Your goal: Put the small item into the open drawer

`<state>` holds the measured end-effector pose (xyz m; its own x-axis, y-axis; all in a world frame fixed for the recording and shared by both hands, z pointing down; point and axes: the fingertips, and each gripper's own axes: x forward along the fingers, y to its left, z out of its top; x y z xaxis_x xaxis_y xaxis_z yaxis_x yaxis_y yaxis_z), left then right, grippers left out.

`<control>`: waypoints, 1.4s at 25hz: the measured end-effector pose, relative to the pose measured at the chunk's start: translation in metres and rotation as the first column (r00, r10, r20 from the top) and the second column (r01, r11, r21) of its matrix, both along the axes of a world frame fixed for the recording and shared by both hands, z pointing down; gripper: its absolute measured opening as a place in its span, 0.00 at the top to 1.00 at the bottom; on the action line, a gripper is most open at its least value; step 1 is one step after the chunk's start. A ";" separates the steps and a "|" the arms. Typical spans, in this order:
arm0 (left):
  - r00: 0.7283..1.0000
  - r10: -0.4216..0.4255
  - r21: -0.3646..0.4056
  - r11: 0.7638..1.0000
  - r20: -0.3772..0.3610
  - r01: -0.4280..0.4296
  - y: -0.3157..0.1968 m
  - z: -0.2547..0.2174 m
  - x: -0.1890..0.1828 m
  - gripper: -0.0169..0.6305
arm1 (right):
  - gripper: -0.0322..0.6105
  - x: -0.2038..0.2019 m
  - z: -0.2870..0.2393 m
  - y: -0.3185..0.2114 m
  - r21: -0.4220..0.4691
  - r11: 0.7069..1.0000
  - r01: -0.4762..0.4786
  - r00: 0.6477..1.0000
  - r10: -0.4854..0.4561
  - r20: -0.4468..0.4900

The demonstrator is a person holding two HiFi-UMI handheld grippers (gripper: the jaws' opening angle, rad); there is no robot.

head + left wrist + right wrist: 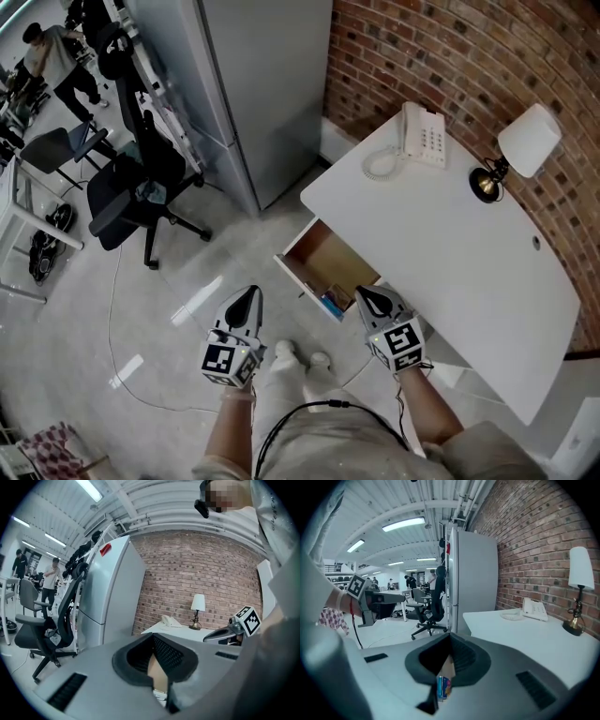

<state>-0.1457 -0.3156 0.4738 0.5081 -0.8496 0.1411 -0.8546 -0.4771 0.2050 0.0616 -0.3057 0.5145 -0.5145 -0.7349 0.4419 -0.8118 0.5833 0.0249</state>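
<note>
The wooden drawer (pixel 319 251) stands pulled out from the white desk's (pixel 450 234) front-left side. A small blue item (pixel 330 303) lies in its near corner; it also shows as a colourful packet (pixel 443 687) below my right jaws. My right gripper (pixel 362 295) hovers just right of the drawer's near end, jaws shut with nothing in them. Over the floor to the drawer's left, my left gripper (pixel 251 293) also hangs shut and empty. Part of the drawer's inside (pixel 157 677) shows through the gap under the left jaws.
A white telephone (pixel 422 134) and a lamp (pixel 520 150) stand on the desk by the brick wall (pixel 450 56). A grey cabinet (pixel 253 84) rises left of the desk. A black office chair (pixel 136 187) stands on the floor further left, with people beyond it.
</note>
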 end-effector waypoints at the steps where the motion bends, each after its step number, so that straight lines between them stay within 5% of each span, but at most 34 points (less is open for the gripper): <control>1: 1.000 0.001 0.006 1.000 0.002 -0.001 0.001 -0.002 0.000 0.97 | 0.94 0.000 -0.003 0.000 0.007 1.000 -0.003 1.000 0.003 0.006; 35: 0.995 -0.095 0.163 0.982 -0.027 0.098 0.025 -0.093 -0.025 0.97 | 0.94 -0.005 -0.111 0.014 0.195 0.981 -0.024 0.993 0.000 0.121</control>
